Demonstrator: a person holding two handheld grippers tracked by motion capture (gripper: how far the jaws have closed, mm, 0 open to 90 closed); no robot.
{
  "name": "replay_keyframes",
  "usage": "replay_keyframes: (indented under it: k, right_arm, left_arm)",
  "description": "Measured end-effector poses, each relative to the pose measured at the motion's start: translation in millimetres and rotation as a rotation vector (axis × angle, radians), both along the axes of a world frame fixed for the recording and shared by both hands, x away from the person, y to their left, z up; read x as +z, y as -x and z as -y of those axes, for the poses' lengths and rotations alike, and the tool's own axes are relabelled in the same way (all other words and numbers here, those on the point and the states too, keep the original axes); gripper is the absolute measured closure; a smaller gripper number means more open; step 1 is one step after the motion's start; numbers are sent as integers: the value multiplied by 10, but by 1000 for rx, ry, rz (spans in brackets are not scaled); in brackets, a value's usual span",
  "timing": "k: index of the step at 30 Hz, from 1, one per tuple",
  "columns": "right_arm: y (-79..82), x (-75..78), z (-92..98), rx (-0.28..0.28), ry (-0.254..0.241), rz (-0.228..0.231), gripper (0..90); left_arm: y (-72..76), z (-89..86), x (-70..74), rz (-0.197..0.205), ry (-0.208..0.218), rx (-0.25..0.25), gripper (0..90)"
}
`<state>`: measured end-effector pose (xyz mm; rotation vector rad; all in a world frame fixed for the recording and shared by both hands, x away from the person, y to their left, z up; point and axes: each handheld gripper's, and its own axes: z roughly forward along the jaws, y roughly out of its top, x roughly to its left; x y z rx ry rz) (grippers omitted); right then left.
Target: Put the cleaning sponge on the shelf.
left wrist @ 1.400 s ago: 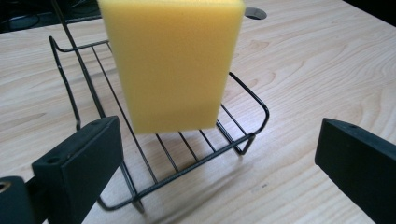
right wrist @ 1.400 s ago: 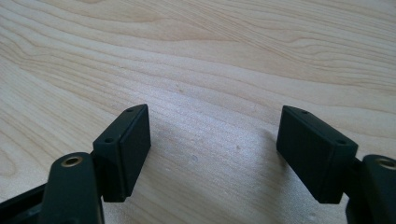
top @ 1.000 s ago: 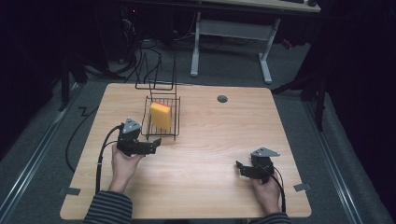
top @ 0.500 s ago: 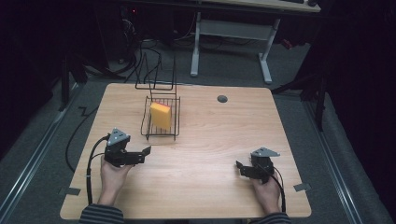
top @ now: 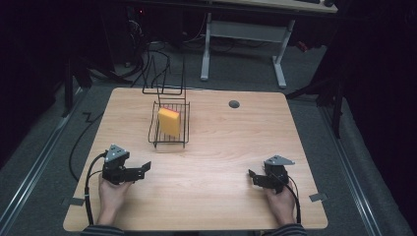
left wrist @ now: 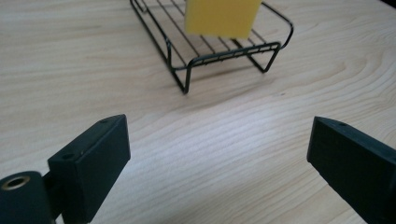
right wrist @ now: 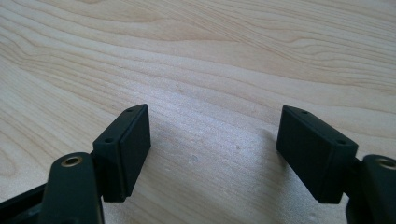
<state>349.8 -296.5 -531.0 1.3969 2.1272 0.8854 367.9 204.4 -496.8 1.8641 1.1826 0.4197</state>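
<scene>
Two hand-held grippers on my table, one sponge standing in one wire rack.

From the high view I count one table, one black wire rack with one yellow sponge on edge inside it, and my two tools: my left hand-held gripper near the table's front left, my right hand-held gripper front right, well apart. In the left gripper view its jaws stand wide, have just been closing, with bare wood between; rack and sponge lie ahead. In the right gripper view two jaws gape wide over bare wood.
</scene>
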Motion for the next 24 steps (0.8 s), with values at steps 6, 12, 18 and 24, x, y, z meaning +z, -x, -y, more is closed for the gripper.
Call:
replay_keyframes:
  k: [6,12,18,24]
  right_arm:
    - [0,0,-1,0,-1,0,263]
    - [0,0,-1,-1,-1,0,263]
    - [0,0,-1,-1,-1,0,263]
    - [1,0,-1,-2,-1,0,263]
  left_arm:
    - [16,-28,-153,-28,-31,26,70]
    - [23,-62,-252,-49,-42,39,73]
    - [27,-76,-330,-62,-62,58,76]
    - [11,-66,-406,-79,-118,70,82]
